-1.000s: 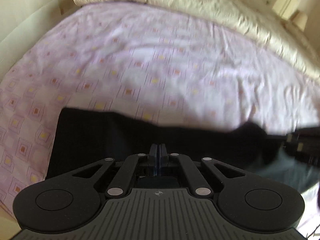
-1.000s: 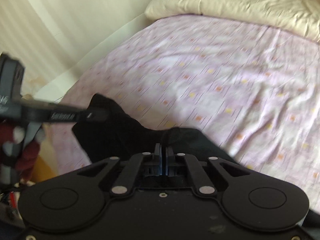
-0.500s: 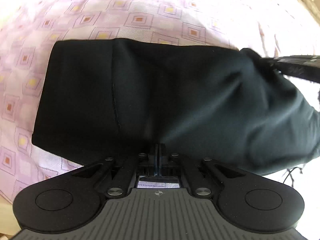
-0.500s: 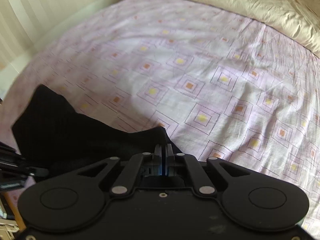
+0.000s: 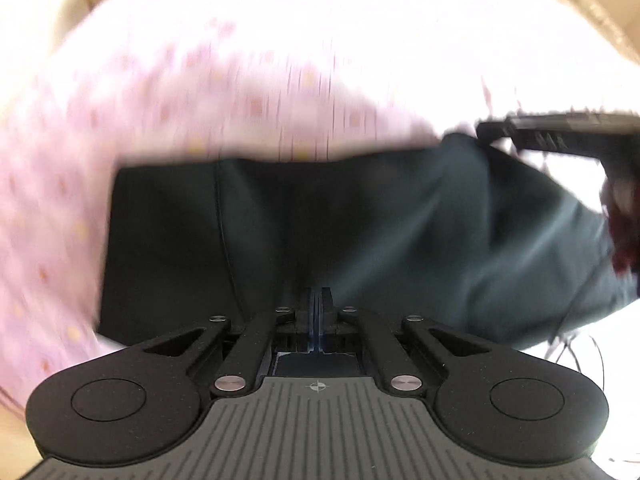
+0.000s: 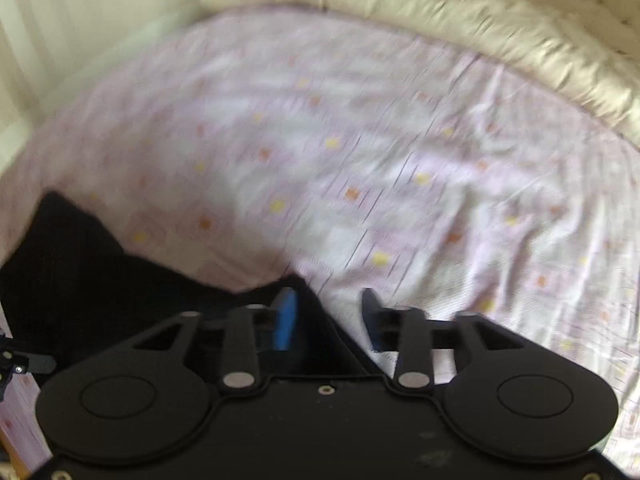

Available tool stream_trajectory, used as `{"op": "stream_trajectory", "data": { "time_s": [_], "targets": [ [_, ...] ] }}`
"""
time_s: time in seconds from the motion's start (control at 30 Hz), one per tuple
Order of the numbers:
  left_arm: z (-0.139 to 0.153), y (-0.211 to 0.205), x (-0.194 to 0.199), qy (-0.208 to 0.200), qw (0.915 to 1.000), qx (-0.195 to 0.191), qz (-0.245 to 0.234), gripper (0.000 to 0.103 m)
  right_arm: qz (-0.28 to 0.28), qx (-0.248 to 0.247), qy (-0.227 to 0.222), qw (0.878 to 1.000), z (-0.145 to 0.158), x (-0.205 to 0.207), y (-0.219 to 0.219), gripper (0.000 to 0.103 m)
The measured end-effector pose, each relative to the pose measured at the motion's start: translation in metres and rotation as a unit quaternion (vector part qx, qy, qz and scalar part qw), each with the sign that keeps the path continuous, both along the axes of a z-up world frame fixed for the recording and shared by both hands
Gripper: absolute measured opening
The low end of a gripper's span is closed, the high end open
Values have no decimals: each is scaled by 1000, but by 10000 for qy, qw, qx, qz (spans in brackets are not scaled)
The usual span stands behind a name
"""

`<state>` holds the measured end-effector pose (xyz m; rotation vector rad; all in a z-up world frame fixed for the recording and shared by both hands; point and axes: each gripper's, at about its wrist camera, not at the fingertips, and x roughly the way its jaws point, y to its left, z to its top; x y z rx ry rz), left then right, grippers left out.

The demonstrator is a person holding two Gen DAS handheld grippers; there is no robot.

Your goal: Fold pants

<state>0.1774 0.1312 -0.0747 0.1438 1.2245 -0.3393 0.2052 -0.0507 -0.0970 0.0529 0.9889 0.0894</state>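
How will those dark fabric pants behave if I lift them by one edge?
Probably floppy: the dark fabric pants drape in soft creases on the pink patterned bedsheet. Likely light, since the shut left gripper holds an edge alone. The folded layers may slide apart now the right gripper has just been opening.

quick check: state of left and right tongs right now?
Left tongs: shut on the near edge of the black pants.
Right tongs: open, jaws have just been opening; a pants corner lies between them, not pinched.
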Motion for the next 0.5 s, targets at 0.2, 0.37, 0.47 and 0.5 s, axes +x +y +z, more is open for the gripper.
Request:
{"op": "stream_trajectory", "data": {
  "time_s": [0.2,0.37,0.47,0.5],
  "targets": [
    [-5,8,41,-240,9976,161,624,2,138,168,-7,9998,12,-19,12,12],
    [-37,52,54,351,9883,667,1329,2,278,17,404,9988,-14,-4,41,12],
    [-41,73,37,299,9896,407,1344,2,213,13,780,9967,-34,12,52,12],
    [-38,77,34,337,9895,457,1328,2,201,-8,810,9965,-39,16,55,12]
  ]
}}
